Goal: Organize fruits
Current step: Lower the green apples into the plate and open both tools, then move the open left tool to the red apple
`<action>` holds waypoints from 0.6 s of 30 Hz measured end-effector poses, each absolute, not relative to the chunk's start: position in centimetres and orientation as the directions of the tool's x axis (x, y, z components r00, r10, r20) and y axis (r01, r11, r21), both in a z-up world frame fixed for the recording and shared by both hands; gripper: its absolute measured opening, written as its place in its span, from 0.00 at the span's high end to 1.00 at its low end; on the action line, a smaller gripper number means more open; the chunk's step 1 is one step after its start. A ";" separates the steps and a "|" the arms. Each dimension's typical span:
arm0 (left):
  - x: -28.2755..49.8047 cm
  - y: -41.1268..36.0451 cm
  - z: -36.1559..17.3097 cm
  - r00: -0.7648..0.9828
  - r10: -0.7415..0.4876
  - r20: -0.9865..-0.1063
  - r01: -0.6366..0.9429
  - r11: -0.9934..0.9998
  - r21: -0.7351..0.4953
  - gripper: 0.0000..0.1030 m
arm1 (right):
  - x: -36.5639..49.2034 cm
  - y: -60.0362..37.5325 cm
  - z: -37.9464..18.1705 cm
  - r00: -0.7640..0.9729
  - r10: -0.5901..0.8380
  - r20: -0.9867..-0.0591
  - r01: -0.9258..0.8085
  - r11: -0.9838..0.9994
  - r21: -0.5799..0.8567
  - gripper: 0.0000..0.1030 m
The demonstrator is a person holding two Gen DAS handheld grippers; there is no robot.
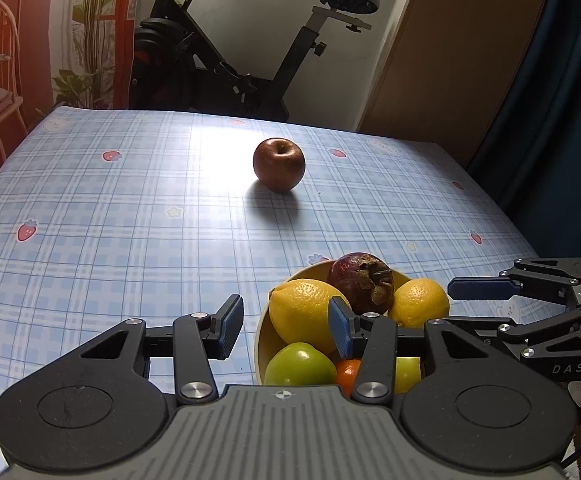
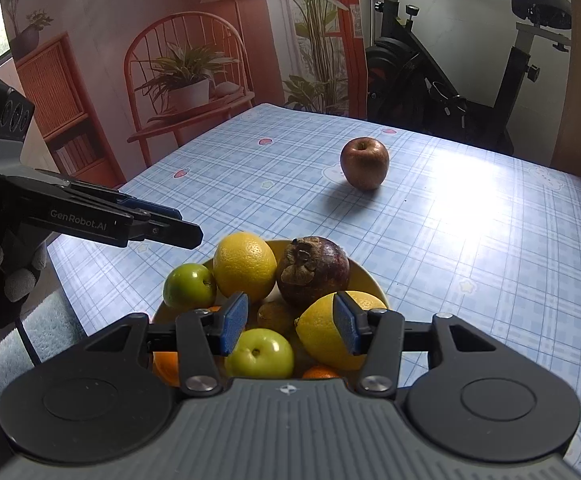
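Observation:
A yellow bowl [image 1: 259,340] [image 2: 370,276] near the table's front edge holds two lemons [image 1: 302,314] [image 2: 244,264], a dark mangosteen [image 1: 360,282] [image 2: 314,270], green apples [image 1: 300,366] [image 2: 188,286] and oranges [image 2: 166,364]. A red apple [image 1: 278,165] [image 2: 364,163] stands alone on the table farther back. My left gripper [image 1: 285,330] is open and empty, just above the bowl's left rim. My right gripper [image 2: 291,328] is open and empty, over the bowl's near side. Each gripper shows in the other's view: the right one [image 1: 478,288], the left one [image 2: 170,228].
The table has a blue plaid cloth [image 1: 130,220] [image 2: 470,232]. An exercise bike [image 1: 218,60] [image 2: 450,80] stands behind the far edge. A backdrop with a chair and plants [image 2: 186,80] lies to the left.

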State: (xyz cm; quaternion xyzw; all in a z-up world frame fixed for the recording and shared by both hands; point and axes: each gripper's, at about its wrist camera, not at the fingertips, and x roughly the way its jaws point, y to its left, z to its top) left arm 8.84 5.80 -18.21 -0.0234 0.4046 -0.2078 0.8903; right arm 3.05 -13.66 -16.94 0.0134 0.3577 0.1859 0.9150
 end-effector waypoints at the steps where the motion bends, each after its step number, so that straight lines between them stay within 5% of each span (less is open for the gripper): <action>1: 8.8 5.9 -18.1 0.590 -0.387 -0.708 0.349 0.914 -0.209 0.52 | 3.1 -13.8 -16.8 0.678 0.347 -0.648 -0.327 0.932 0.156 0.51; 18: 11.9 6.7 -14.8 0.681 -0.339 -0.649 0.304 0.937 -0.171 0.52 | 5.5 -16.6 -14.9 0.766 0.255 -0.590 -0.258 0.963 0.081 0.51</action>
